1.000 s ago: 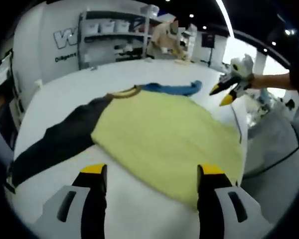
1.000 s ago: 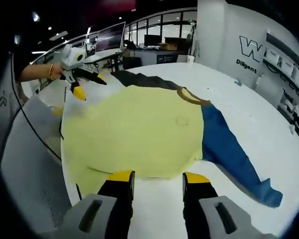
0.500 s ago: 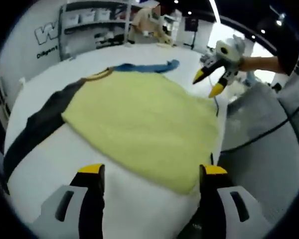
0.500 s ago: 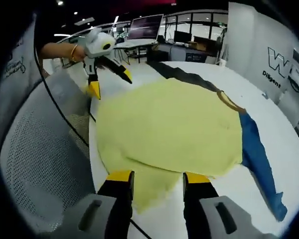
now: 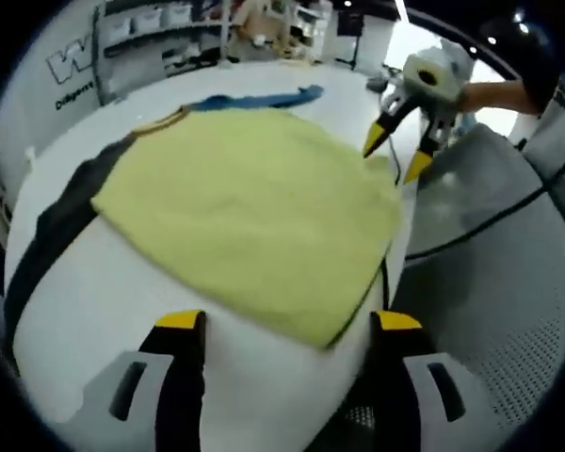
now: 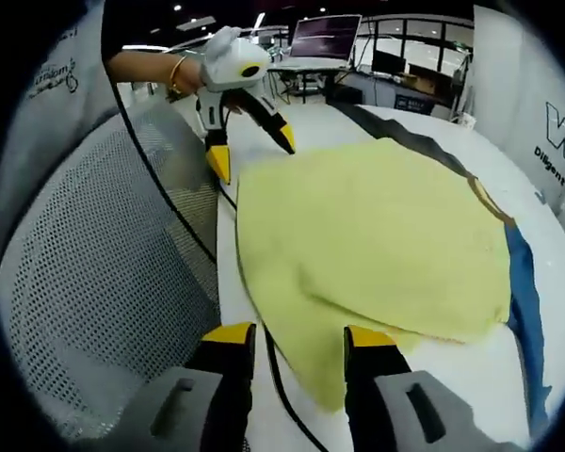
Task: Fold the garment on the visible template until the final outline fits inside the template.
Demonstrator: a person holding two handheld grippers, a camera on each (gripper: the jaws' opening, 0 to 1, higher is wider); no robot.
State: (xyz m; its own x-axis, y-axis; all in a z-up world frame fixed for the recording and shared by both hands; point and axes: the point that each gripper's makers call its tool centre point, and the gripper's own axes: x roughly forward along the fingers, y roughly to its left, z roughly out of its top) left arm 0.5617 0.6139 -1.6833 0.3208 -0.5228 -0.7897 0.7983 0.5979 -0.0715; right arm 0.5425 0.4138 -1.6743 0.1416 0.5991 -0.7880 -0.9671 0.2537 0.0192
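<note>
- Left gripper view: left gripper (image 5: 287, 325) with yellow-tipped fingers (image 5: 181, 322) spread wide, holding nothing; garment (image 5: 240, 202), yellow body with dark and blue sleeves, flat on white table (image 5: 94, 311) just ahead of the fingertips, hem corner between them; right gripper (image 5: 400, 155) beyond the garment's far edge, jaws parted.
- Right gripper view: right gripper (image 6: 287, 334) fingers (image 6: 228, 334) narrowly parted, empty; garment (image 6: 377, 235) edge at the fingertips; left gripper (image 6: 250, 155) ahead, jaws apart, beside mesh chair (image 6: 104, 273).
</note>
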